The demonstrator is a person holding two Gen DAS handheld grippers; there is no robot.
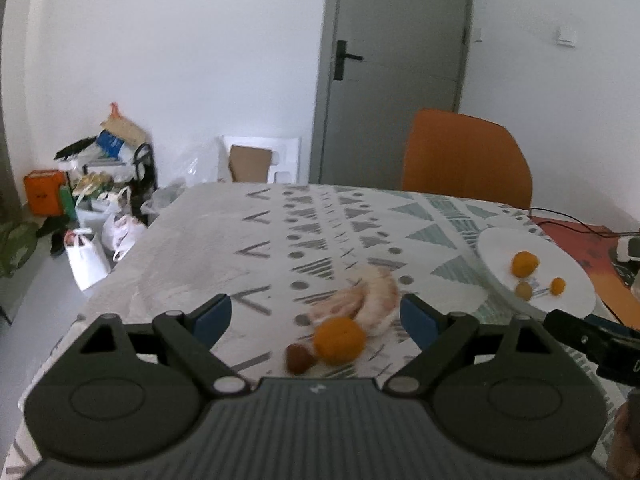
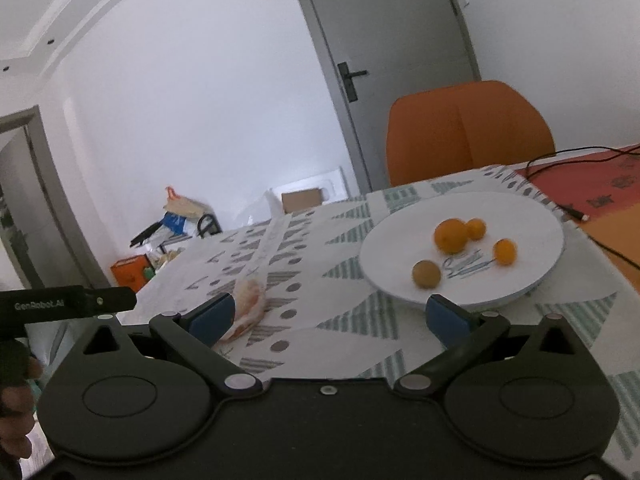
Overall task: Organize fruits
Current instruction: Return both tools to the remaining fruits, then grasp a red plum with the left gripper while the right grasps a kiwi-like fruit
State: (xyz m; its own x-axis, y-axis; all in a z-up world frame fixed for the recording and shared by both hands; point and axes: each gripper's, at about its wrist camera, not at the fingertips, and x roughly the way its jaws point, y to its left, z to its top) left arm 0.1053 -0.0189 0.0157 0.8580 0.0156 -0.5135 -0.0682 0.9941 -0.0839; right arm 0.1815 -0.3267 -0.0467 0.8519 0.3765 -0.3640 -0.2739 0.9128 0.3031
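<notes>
Orange (image 1: 339, 339) lies straight ahead of the left gripper (image 1: 316, 316), between its spread fingers (image 1: 212, 316).

Both grippers are open and hold nothing. On the bench (image 1: 208, 248) the orange sits beside a small brown fruit (image 1: 298, 358), with a pale peeled fruit (image 1: 368, 300) just behind it; that pale piece curves with its long axis running roughly across the left gripper's line. The left gripper is plainly the nearer one; the right gripper (image 2: 330, 316) points toward the white plate (image 2: 400, 248), which already carries an orange and three smaller fruits and lies off toward the bench's right side. I judge the next move to be a short forward reach and a close on the orange, taking care not to nudge the brown fruit. Open cloth lies between the orange and the plate.
</notes>
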